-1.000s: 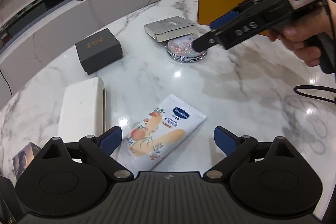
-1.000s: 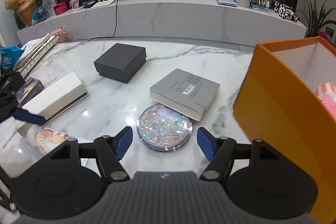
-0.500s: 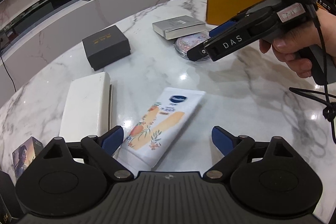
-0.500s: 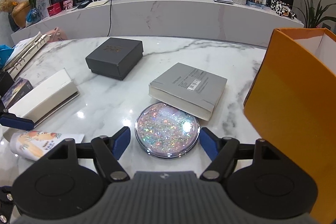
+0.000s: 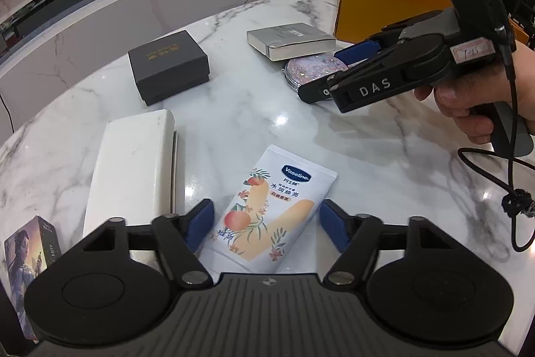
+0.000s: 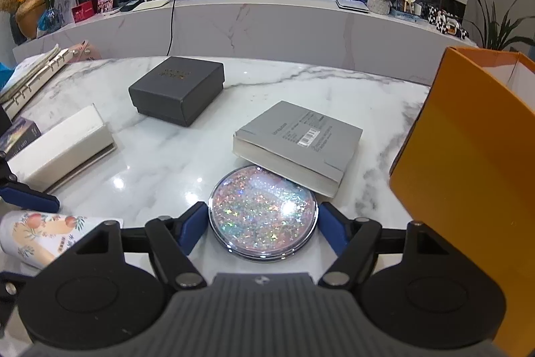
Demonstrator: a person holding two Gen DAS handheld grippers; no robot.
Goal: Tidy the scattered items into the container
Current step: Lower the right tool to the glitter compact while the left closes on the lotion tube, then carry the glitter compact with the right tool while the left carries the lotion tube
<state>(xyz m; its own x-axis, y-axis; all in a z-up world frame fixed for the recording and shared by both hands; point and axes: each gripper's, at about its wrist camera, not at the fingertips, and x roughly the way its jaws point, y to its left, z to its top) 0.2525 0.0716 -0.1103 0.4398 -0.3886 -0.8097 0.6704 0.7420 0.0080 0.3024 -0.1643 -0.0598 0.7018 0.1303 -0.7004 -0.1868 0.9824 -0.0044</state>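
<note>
Marble, white with grey veins, is the table under everything, and the two cameras divide it between them. Only the left wrist view shows the right gripper from outside, held in a hand with a cable trailing from it, low over the glitter disc; only the right wrist view looks into the open top of the orange container at the table's right edge, and shows a ring binder at the far left. The lotion tube lies flat between the spread fingers of the left gripper, its long axis running away from the camera and slightly rightward, flat crimped end farthest (the cap end is hidden under the gripper body). The right gripper is likewise apart, its blue pads flanking the disc, whether touching I cannot tell; a grey book overlaps the disc's far edge. A white case lies just left of the tube, a dark gift box beyond. Against half a second ago, both grippers have closed in: tube and disc each sit deeper between their fingers.
</note>
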